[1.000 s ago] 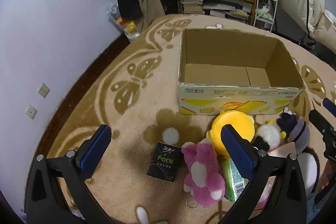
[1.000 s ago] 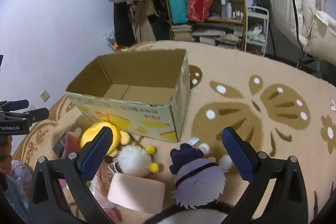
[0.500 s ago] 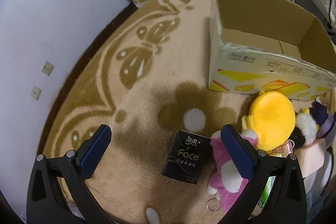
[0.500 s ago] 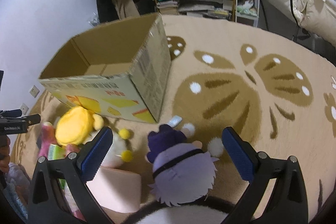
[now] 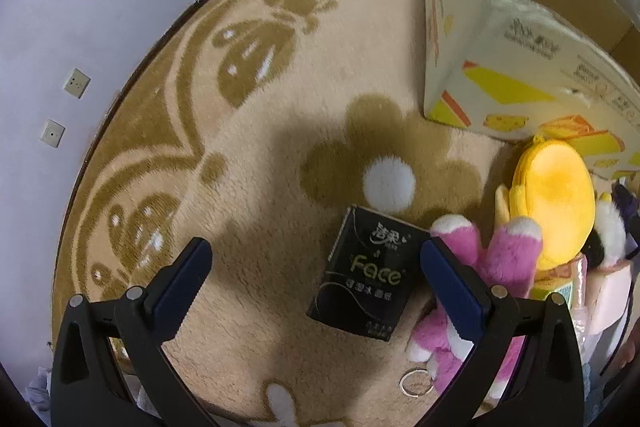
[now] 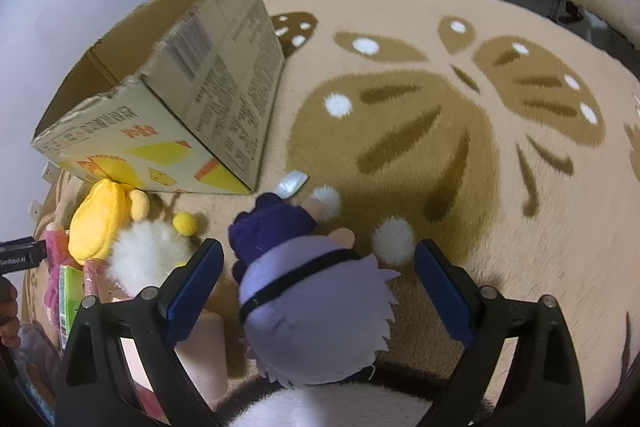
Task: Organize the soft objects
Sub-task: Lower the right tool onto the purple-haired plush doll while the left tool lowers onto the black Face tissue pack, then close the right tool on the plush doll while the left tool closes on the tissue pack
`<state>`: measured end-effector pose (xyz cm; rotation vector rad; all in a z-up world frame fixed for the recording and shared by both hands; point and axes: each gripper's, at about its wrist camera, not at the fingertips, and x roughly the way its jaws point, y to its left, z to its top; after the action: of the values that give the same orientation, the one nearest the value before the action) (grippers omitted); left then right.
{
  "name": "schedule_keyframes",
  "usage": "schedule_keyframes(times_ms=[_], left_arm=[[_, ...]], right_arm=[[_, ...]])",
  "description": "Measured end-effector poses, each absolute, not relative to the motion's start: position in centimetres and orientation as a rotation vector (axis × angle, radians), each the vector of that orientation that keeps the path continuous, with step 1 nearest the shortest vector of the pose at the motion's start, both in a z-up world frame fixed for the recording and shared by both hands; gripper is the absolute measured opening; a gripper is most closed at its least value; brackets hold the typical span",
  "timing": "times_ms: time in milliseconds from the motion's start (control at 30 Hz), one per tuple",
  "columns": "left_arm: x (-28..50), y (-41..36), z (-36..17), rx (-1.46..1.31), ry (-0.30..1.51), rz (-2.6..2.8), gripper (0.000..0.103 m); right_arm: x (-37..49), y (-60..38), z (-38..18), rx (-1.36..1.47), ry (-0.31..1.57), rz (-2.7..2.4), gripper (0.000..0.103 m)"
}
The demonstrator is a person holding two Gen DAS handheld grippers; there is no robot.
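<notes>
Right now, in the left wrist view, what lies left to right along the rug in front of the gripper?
Black tissue pack → pink plush toy → yellow plush toy → black-and-white plush.

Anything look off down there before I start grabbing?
One oddity: a loose metal ring lies on the rug beside the pink plush, hard among soft things. The cardboard box rim looks ragged.

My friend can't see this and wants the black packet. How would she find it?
Start at the big cardboard box on the flower rug. In front of it lies a heap of plush toys; the black tissue pack lies flat beside the pink plush. It alone is flat, black, with "Face" printed on it.
</notes>
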<state>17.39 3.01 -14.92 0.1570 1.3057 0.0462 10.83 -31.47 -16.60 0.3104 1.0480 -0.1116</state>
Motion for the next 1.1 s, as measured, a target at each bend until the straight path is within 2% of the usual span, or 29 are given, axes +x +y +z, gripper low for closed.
schedule_keyframes(times_ms=[367,500,633,700,767,833,1100], left_arm=[[17.3,2.8,-16.6,0.221,1.350,0.059,0.103],[17.8,3.4,-17.3,0.164,1.377,0.048,0.102],[17.8,3.2,-17.3,0.147,1.376,0.015,0.084],[17.6,3.1,-17.1,0.141,1.369,0.005,0.074],[17.3,2.9,-17.0,0.139,1.358,-0.005,0.055],[17.2,2.6,-16.7,0.161,1.339,-0.004,0.045],[16.4,2.7,-14.6,0.144,1.256,0.003,0.045]], right_arm=[[10.9,-31.5,-17.6,0.313,1.087,-0.109,0.088],[10.9,-31.1,-17.8,0.302,1.090,-0.099,0.084],[10.8,-30.4,-17.4,0.283,1.084,-0.082,0.071],[10.7,-30.1,-17.2,0.271,1.079,-0.077,0.068],[10.6,-30.0,-17.1,0.262,1.076,-0.075,0.066],[10.5,-30.0,-17.0,0.269,1.071,-0.074,0.066],[9.4,-30.2,-15.3,0.278,1.015,-0.092,0.065]])
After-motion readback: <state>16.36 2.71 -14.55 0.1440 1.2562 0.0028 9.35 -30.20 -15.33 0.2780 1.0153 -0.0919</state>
